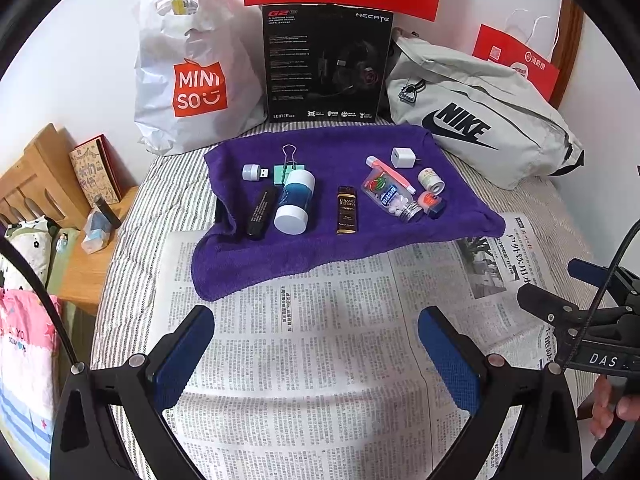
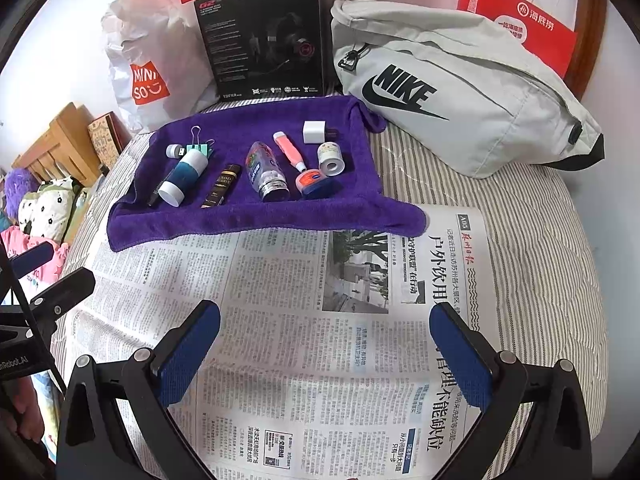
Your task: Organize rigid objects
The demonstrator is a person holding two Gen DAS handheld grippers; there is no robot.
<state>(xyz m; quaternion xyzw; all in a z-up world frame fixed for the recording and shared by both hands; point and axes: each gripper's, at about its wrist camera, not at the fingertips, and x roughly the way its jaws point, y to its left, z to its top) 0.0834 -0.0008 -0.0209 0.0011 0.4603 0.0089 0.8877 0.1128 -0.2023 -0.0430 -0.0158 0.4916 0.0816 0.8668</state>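
Where fuzzy purple towel [image 1: 320, 240] lies, cylindrical bottle [image 1: 295, 201].

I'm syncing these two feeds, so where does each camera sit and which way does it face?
Left wrist: on the left gripper, facing the purple towel over newspaper; right gripper and fingers at its right edge.
Right wrist: on the right gripper, same direction; left gripper at its left edge.
Shared: towel, Nike bag, headset box.
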